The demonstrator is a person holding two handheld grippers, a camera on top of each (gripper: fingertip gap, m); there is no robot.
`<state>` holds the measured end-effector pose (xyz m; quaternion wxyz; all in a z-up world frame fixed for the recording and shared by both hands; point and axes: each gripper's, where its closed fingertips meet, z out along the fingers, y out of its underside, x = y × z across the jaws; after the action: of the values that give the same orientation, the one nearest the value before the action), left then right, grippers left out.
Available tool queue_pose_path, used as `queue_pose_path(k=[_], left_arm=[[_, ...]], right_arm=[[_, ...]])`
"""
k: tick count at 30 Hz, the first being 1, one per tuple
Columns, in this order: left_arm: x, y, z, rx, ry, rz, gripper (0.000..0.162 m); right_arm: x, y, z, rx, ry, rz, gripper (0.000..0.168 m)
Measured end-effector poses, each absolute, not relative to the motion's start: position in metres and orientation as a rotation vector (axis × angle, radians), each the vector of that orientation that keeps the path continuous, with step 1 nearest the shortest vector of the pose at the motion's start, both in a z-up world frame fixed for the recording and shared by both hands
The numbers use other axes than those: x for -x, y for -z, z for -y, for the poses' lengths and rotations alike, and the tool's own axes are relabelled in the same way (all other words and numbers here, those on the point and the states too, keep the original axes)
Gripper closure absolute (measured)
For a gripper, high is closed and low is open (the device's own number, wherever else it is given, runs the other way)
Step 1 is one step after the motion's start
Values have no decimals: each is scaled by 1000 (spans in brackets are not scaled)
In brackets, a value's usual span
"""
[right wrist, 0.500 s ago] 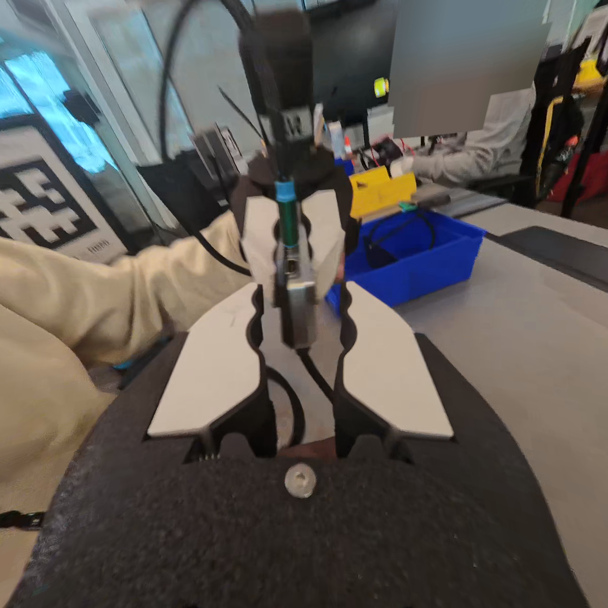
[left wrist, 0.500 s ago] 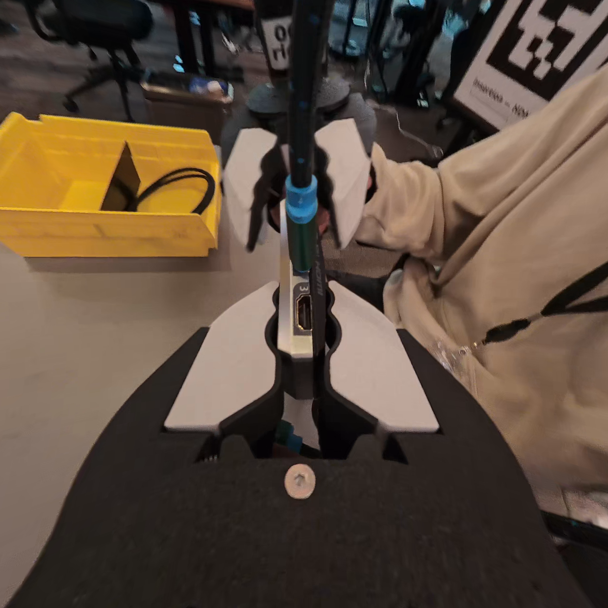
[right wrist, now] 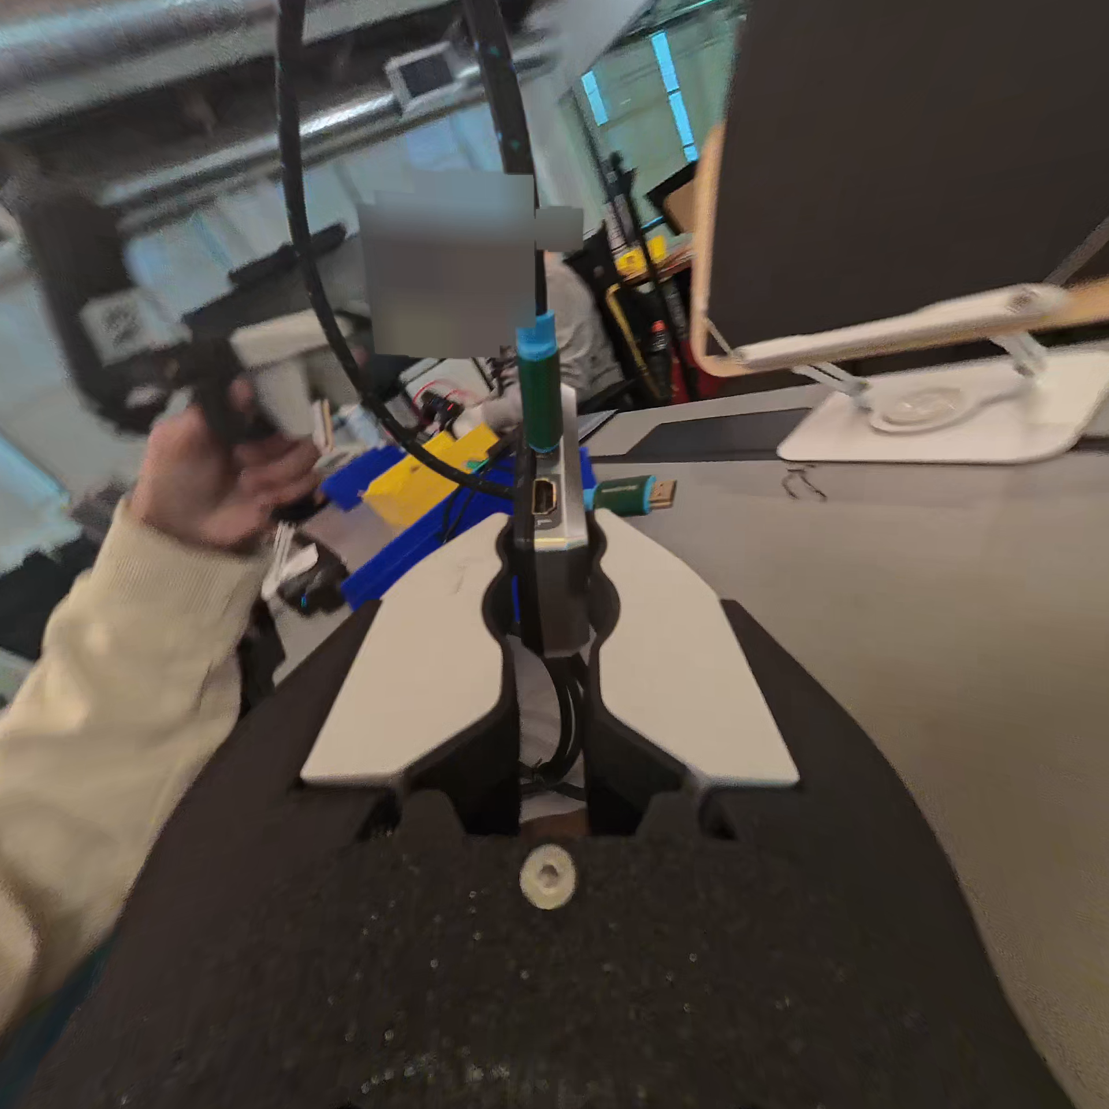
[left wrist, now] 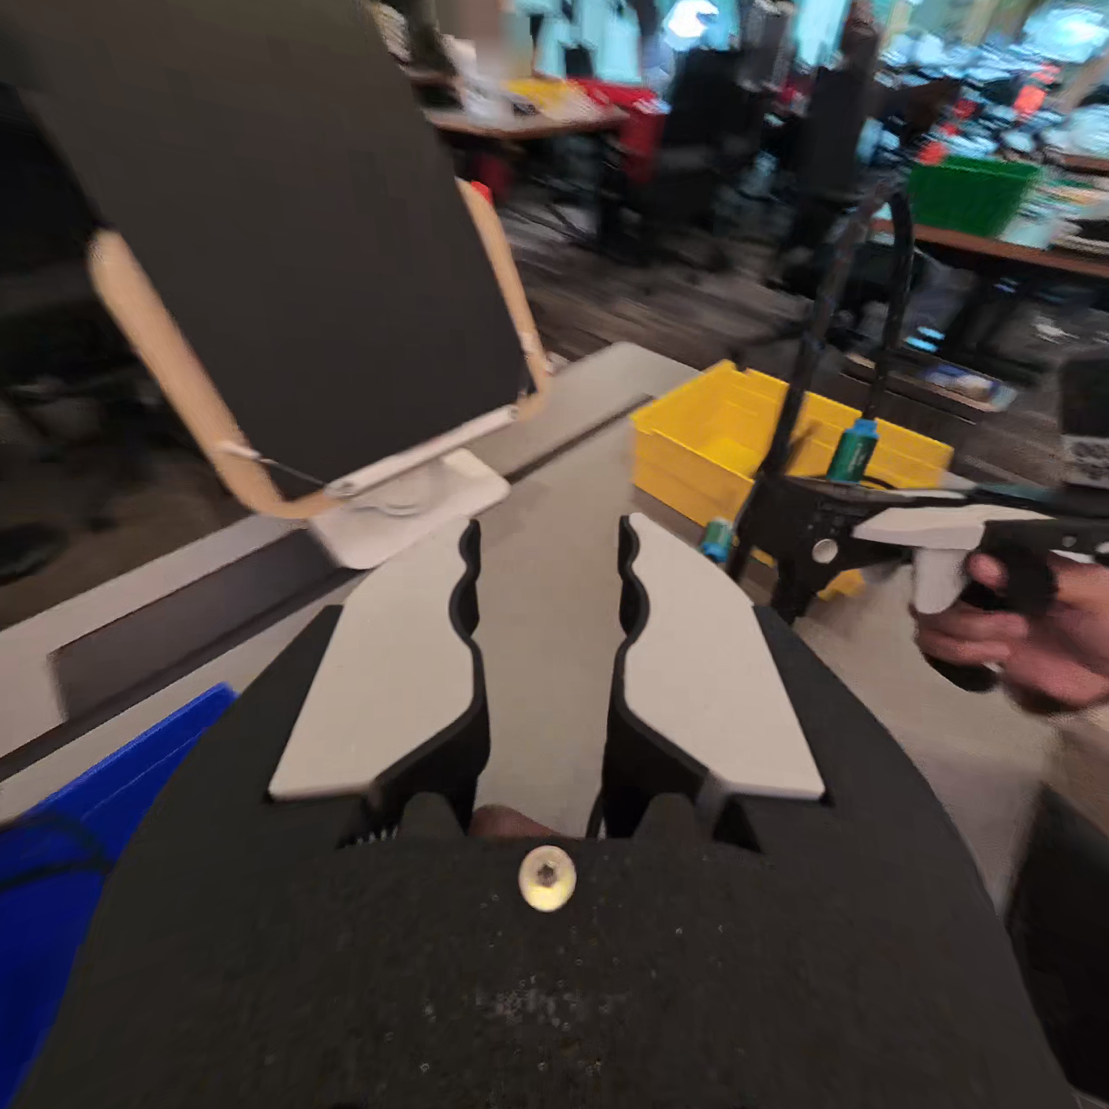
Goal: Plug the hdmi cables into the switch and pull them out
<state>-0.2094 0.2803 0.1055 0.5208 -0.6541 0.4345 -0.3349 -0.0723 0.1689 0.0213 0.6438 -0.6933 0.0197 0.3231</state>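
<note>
The HDMI switch (right wrist: pixel 555 540), a small grey metal box, stood upright, pinched between the pads of the right gripper (right wrist: pixel 552 558). 1 green-and-blue HDMI plug (right wrist: pixel 540 396) sat in its top port, its braided cable (right wrist: pixel 294 180) looping up toward 12 o'clock; the port (right wrist: pixel 544 497) facing the camera was empty. A 2nd plug (right wrist: pixel 633 493) lay loose at 3 o'clock of the switch, gold tip bare. The left gripper (left wrist: pixel 547 591) hung spread and empty over the grey table (left wrist: pixel 558 480), with a yellow bin (left wrist: pixel 708 444) at its 1 o'clock and a tablet stand (left wrist: pixel 414 510) at 11 o'clock. Judged from this, the step was fetching the free plug: best done by gripping its green shell squarely, lining the tip with the empty port, and pushing straight while the right pinch held firm
</note>
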Motion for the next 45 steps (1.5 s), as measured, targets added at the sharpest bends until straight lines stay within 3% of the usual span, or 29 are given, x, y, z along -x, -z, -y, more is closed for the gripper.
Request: queue_pose_path(k=[7, 11, 16, 18, 22, 26, 30, 34, 39, 45], left_arm=[[177, 8, -190, 1550, 463, -1224, 121], [141, 42, -179, 1542, 417, -1262, 119], [115, 53, -190, 1513, 344, -1311, 114], [109, 51, -188, 1487, 364, -1320, 125], [111, 55, -189, 1470, 408, -1409, 130], [121, 58, -178, 1415, 605, -1584, 132], [138, 76, -164, 1363, 671, -1816, 132], [141, 83, -148, 1311, 744, -1915, 132], [145, 95, -140, 1313, 723, -2000, 132], [136, 89, -157, 1375, 625, -1838, 133]], right_arm=[[59, -5, -176, 1531, -776, -294, 148], [80, -5, -169, 1526, -822, -355, 148], [106, -4, -163, 1560, -904, -361, 148], [115, -1, -162, 1586, -931, -351, 148], [119, 1, -158, 1624, -912, -250, 147], [133, -10, -138, 1607, -1079, 222, 118], [84, -10, -141, 1599, -814, 385, 122], [97, 3, -130, 1680, -919, 521, 119], [117, 14, -122, 1659, -831, 688, 147], [111, 10, -128, 1664, -720, 637, 148]])
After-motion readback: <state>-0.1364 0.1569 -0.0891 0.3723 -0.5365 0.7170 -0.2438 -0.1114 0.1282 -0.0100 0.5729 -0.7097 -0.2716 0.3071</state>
